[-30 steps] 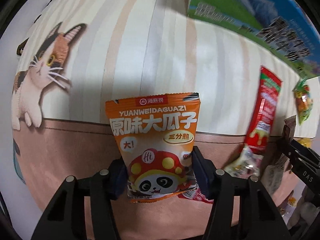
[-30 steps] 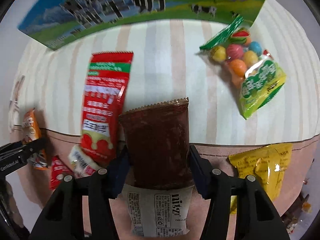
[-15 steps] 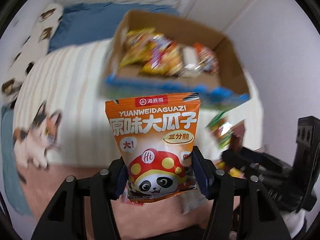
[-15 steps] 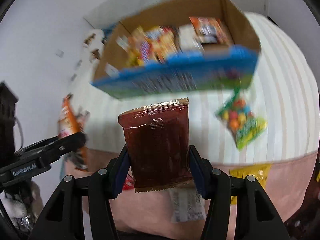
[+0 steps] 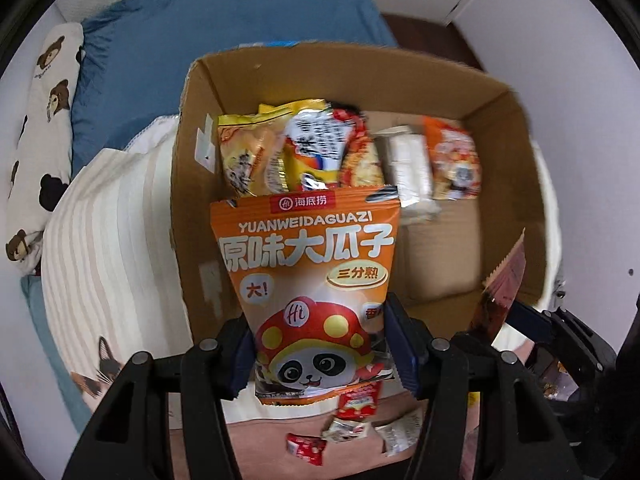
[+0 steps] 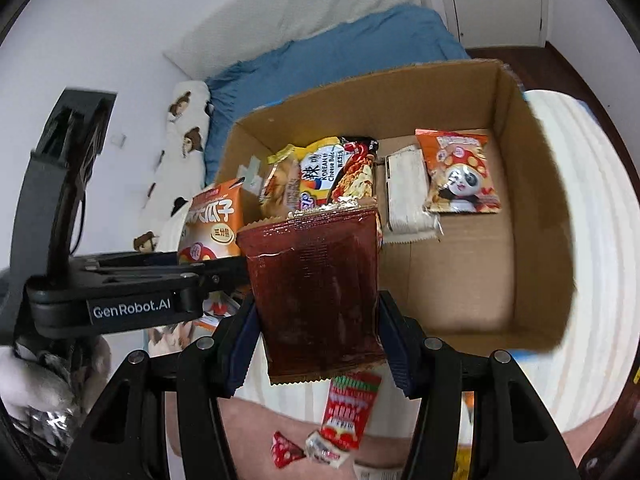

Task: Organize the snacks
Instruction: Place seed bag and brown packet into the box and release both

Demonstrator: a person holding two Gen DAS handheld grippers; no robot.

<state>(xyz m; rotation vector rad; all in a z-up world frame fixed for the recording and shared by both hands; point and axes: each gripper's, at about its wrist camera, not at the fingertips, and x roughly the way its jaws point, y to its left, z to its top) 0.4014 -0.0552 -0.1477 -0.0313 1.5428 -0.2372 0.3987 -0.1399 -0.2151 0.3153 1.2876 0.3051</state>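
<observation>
My left gripper (image 5: 320,354) is shut on an orange sunflower-seed packet (image 5: 308,276) with a panda on it, held upright above the near left part of an open cardboard box (image 5: 516,184). My right gripper (image 6: 318,342) is shut on a dark brown snack packet (image 6: 316,284), held over the box's (image 6: 536,216) near edge. Inside the box, along the far wall, lie several snack bags: noodle packs (image 6: 336,172), a white packet (image 6: 406,192) and another orange panda packet (image 6: 458,172). In the right wrist view the left gripper (image 6: 208,264) shows from the side with its orange packet (image 6: 214,224).
The box sits on a striped, cat-print bedspread (image 5: 104,240). A red packet (image 6: 350,412) and small wrapped sweets (image 6: 286,450) lie on the bedspread below the grippers. A blue blanket (image 5: 200,40) and a bear-print pillow (image 5: 40,120) lie beyond the box. White walls stand on both sides.
Both grippers have risen from the bedspread with their packets and moved over the open box. The view has swung from the loose snacks to the box's inside.
</observation>
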